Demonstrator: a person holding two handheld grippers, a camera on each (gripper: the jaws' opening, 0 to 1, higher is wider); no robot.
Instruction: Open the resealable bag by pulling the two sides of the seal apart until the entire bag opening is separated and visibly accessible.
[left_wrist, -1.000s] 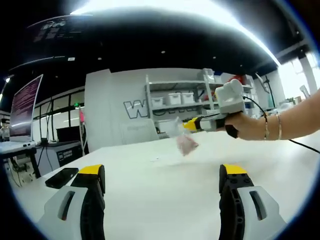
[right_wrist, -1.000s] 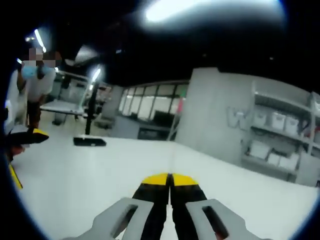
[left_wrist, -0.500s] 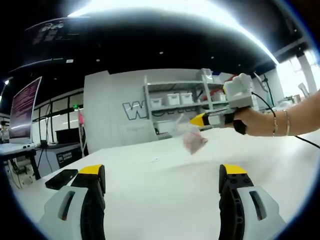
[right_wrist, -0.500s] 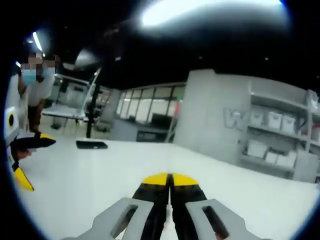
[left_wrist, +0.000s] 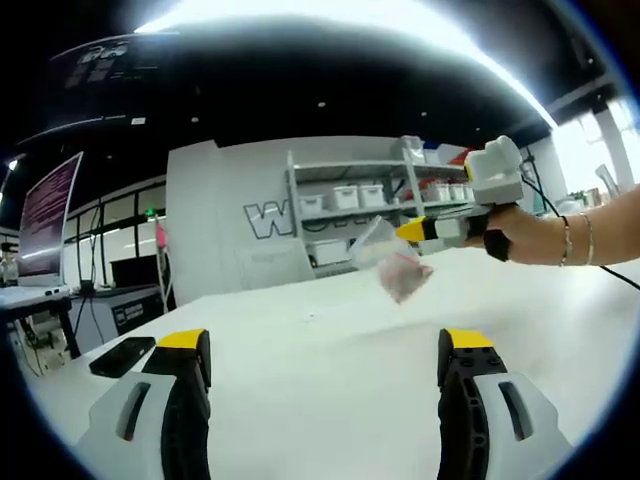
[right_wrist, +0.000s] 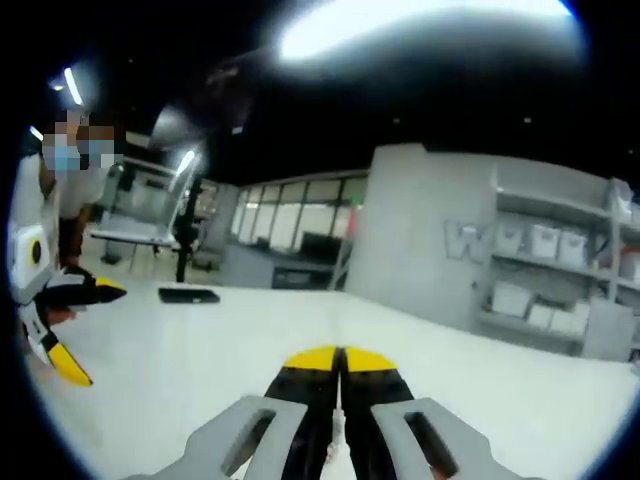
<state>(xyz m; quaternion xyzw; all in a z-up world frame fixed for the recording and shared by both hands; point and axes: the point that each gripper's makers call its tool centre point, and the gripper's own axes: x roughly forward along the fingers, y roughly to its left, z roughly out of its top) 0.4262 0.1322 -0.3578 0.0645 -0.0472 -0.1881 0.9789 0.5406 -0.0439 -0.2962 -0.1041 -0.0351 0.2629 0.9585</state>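
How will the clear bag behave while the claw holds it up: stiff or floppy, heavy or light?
Probably floppy: the clear bag hangs down slack from the right claw, above the white table. Likely light, since a pinch at one edge carries it. The pinkish contents sit low, so it may swing.

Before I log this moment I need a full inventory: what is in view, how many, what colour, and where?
resealable bag: one, clear with pinkish contents, hanging in the air from the right gripper above the table
phone: one, black, flat on the table's left side
table: one, white, under both grippers
shelves: one unit, grey with white bins, by the far wall
monitor: one, pinkish screen, far left
bystander: one, light top, standing beyond the table
left gripper: grey with yellow-tipped fingers, open
right gripper: same colours, shut on the bag
hand: one, bracelets at wrist, holding the right gripper
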